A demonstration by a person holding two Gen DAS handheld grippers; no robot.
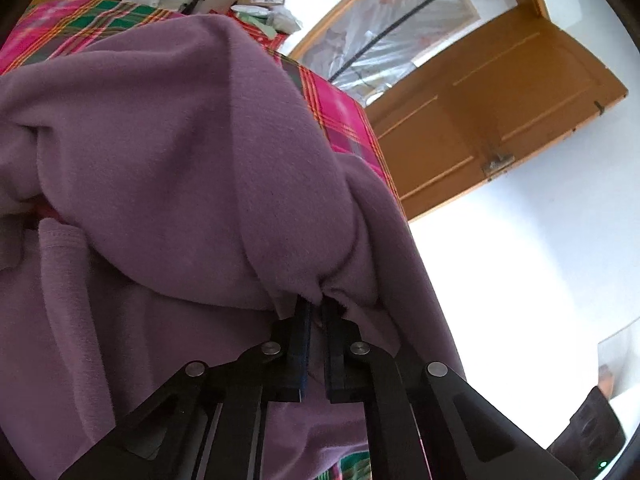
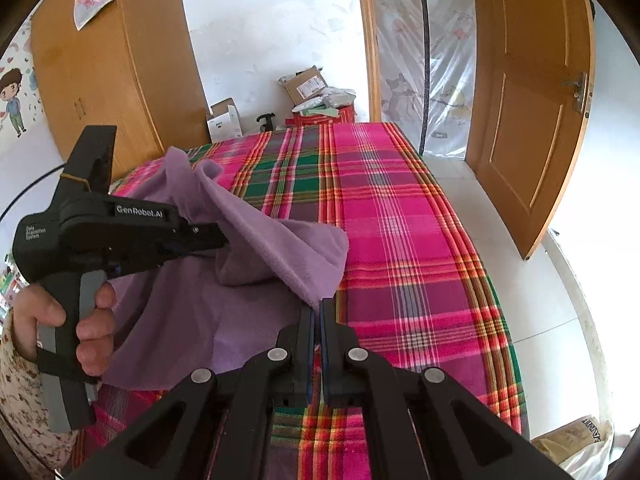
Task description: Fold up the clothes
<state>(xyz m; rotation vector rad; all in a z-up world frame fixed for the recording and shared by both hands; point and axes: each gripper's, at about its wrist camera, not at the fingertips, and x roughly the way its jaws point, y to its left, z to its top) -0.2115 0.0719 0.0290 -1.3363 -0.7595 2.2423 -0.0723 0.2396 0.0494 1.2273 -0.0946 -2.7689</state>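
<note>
- The left gripper (image 2: 224, 240), in the person's hand (image 2: 86, 320), has its jaws pinched on a bunched edge of the purple fleece garment (image 2: 280, 252), lifting it over the bed's near left corner.
- The fleece looks soft, light and limp; it should drape and sag, so hems and corners suit gripping best.
- The right gripper (image 2: 318, 312) is clamped on the garment's lower tip, above the plaid bedspread (image 2: 400, 220).
</note>
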